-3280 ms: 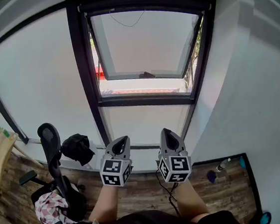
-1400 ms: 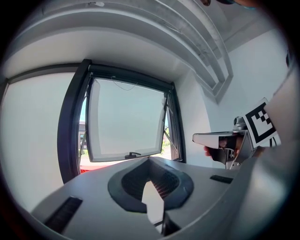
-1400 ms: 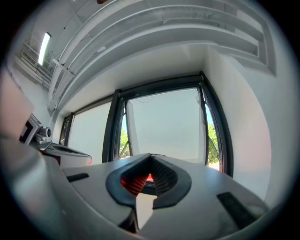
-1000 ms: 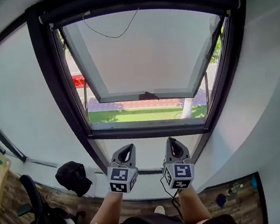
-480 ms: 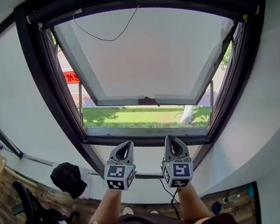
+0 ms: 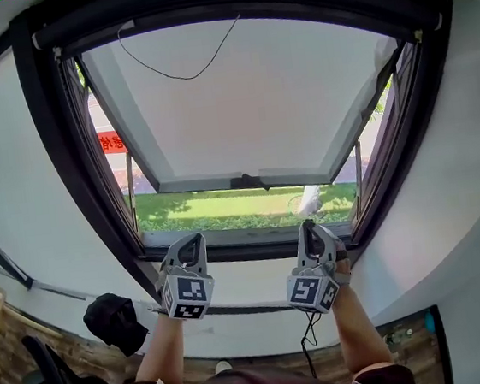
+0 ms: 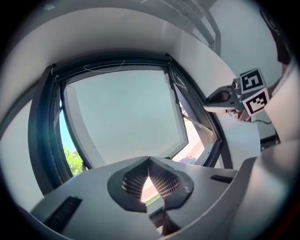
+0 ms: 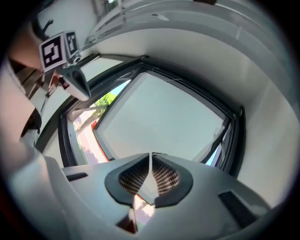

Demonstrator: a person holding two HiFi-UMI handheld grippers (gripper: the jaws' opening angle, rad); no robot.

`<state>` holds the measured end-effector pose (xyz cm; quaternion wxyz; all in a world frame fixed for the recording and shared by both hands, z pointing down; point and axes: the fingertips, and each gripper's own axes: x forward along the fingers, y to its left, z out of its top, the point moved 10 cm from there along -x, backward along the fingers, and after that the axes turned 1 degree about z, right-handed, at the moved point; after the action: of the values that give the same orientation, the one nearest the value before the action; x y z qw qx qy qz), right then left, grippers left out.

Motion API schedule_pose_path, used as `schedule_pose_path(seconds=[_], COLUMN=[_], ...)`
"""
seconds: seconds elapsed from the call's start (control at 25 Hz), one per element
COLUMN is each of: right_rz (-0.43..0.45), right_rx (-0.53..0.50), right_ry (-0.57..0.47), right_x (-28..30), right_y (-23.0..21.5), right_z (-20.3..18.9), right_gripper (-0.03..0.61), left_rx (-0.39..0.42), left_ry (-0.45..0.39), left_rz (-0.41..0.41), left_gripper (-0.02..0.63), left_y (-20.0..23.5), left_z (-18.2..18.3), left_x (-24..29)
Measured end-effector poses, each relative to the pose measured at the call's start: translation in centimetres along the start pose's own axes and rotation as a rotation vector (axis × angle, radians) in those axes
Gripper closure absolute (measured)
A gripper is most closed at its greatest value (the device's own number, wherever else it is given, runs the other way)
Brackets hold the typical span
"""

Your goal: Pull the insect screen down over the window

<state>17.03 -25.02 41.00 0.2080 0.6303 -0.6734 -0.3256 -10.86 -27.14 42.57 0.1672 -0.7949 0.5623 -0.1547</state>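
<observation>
Head view: the insect screen itself isn't visible. We judge it's rolled up in the dark housing (image 6: 236, 6) across the top of the window frame (image 6: 54, 165). A thin cord loop (image 6: 177, 73) hangs from the housing, far up and left of centre.

We expect the mesh to be light, floppy and easy to tear, and the cord thin and slippery. So pinch the cord, or a bottom bar if there is one, never the mesh.

Both forearms are raised. The left gripper (image 6: 191, 239) and right gripper (image 6: 310, 225) sit side by side at the near lower rail, tips up, well below the cord. The open sash (image 6: 255, 99) tilts outward.

Left gripper view: jaws pressed together, nothing between them. The cord shows at the far top edge.

Right gripper view: jaws pressed together, empty, aimed at the sash.
</observation>
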Motion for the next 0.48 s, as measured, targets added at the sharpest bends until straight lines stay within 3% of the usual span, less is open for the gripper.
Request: schedule_pose_path(seconds=[0.04,0.12,0.2,0.32,0.48], right_rz=[0.008,0.041,0.043,-0.003,-0.05], right_rx=[-0.053,-0.109,-0.163,-0.253,-0.337], right_ry=[-0.001,0.009,0.022,0.027,0.033], right_x=[0.4,1.2,1.7,2.4,2.7], right_y=[-0.6,-1.9,-3.2,-5.2,-7.5], right_z=[0.2,0.4,0.6,1.1,2.1], right_gripper=[0.539,0.472,0.423,0.413,0.411], left_rx=[0.038,0.12,0.227,0.398,0.599], left_ry=[0.005,0.002,-0.01,-0.033,-0.052], left_rz=[0.013,0.031,0.048,0.082,0.129], left_gripper=[0.609,0.521,0.482,0.429,0.42], left_y=[1.1,2.8,4.2,5.8,7.3], left_z=[0.1,0.6,1.4,3.0,5.0], left_x=[0.1,0.1,0.2,0.5,0.4])
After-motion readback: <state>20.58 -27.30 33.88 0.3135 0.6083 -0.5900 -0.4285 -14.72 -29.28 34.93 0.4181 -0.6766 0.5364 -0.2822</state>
